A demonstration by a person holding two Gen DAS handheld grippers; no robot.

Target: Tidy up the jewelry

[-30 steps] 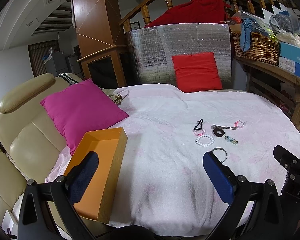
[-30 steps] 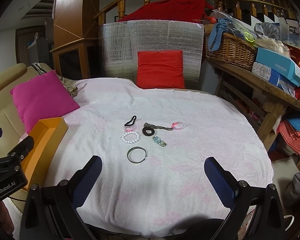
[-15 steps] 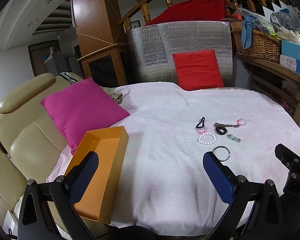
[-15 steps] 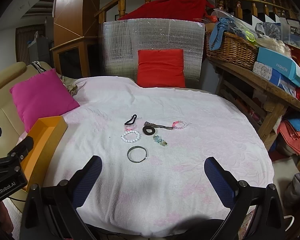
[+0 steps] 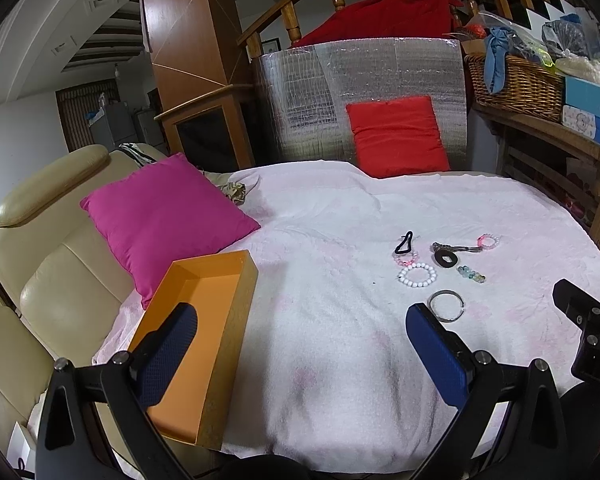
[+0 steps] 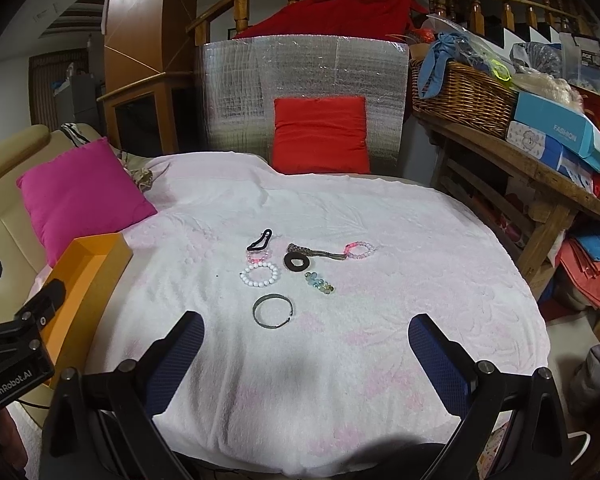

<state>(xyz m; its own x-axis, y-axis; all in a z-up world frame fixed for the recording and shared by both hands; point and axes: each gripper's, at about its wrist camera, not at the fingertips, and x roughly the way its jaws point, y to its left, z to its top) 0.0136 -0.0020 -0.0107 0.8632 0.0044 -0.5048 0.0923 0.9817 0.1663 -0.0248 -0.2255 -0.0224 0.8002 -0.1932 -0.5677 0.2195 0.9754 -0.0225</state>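
Several pieces of jewelry lie on the pink-white blanket (image 6: 380, 320): a metal bangle (image 6: 272, 310), a white bead bracelet (image 6: 259, 274), a small pink bead bracelet (image 6: 257, 256), a black clip (image 6: 259, 241), a dark ring pendant on a cord (image 6: 296, 261), a pink and white bracelet (image 6: 359, 249) and pale green beads (image 6: 319, 282). An open orange box (image 5: 204, 332) sits at the blanket's left edge. My left gripper (image 5: 300, 344) is open and empty, between the box and the bangle (image 5: 446, 306). My right gripper (image 6: 306, 348) is open and empty, just short of the bangle.
A magenta cushion (image 5: 164, 216) leans on the beige sofa (image 5: 40, 264) to the left. A red cushion (image 6: 320, 134) stands against a silver foil panel at the back. A wooden shelf (image 6: 532, 168) with a wicker basket and boxes runs along the right.
Both grippers have crept slightly forward towards the jewelry. Nothing on the blanket has moved and both stay open.
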